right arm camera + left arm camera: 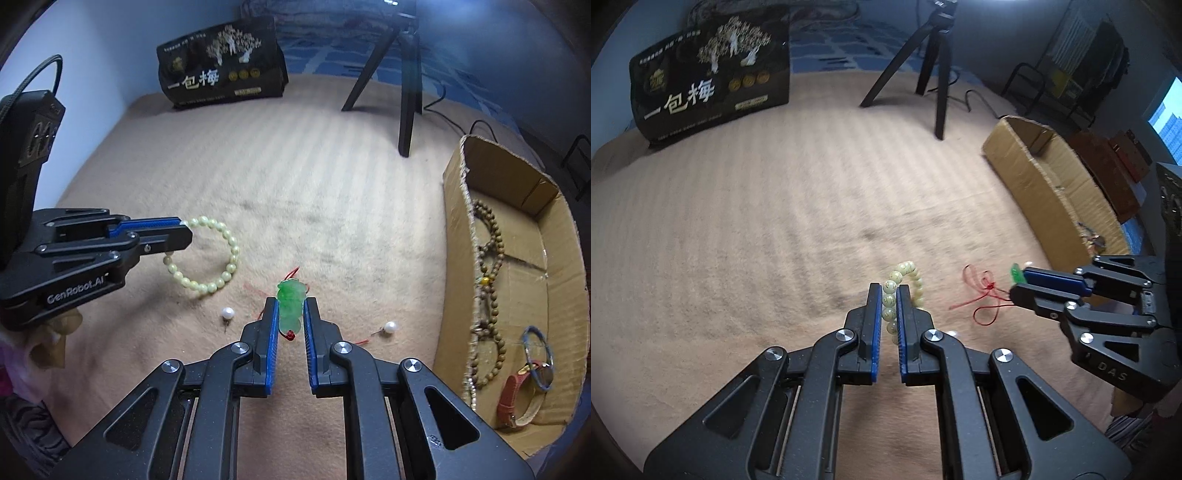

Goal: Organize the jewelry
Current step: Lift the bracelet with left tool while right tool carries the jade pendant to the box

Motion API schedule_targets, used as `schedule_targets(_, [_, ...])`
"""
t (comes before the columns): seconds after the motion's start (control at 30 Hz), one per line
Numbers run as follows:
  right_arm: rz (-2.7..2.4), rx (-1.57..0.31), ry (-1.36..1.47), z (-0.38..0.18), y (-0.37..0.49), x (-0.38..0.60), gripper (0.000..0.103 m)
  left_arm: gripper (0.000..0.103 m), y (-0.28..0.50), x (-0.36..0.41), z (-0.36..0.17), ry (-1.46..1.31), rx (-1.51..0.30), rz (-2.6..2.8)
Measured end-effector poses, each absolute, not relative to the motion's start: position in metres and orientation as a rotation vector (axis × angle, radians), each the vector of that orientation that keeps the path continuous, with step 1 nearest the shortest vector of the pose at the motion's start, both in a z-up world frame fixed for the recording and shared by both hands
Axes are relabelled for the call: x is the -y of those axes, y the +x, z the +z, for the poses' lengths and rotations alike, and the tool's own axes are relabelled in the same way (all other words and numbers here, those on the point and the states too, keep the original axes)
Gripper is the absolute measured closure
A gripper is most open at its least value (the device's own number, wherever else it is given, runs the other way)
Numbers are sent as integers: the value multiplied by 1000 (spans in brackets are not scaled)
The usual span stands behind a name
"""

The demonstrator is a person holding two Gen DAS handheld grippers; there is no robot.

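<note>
The left gripper [889, 291] is clamped on a bracelet [901, 291] of pale yellow-green beads, with 1 side of the loop pinched between the blue pads and the rest curving out past the tips. In the right wrist view the same bracelet [210, 254] hangs from that gripper [181, 230] as an open ring over the tan striped blanket [775, 206].

The right gripper [291, 306] is closed on a green pendant [291, 304], which stands upright between its pads, a red knot showing just below it. From the left wrist view, its red cord [982, 295] trails in loops from that gripper [1019, 282] down toward the blanket.

2 pearl earrings lie on the blanket, 1 [227, 313] to the left of the right gripper and 1 [390, 327] to its right.

A cardboard box [458, 258] sits at the right, holding a brown bead string [487, 251], a blue ring [537, 356] and a watch [517, 395] with a red strap.

A black bag [709, 74] with Chinese print and a black tripod [934, 62] stand at the far edge.
</note>
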State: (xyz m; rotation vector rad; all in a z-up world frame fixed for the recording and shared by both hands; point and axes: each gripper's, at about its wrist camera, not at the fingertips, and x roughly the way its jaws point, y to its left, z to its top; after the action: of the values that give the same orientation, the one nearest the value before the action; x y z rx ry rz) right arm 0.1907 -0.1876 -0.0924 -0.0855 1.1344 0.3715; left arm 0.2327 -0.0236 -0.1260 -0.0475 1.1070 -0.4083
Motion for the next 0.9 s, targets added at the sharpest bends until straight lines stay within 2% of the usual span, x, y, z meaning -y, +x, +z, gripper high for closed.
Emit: schedule_targets(0.9, [316, -956, 57, -23, 200, 250, 92, 98, 218, 60, -67, -120, -1001, -507])
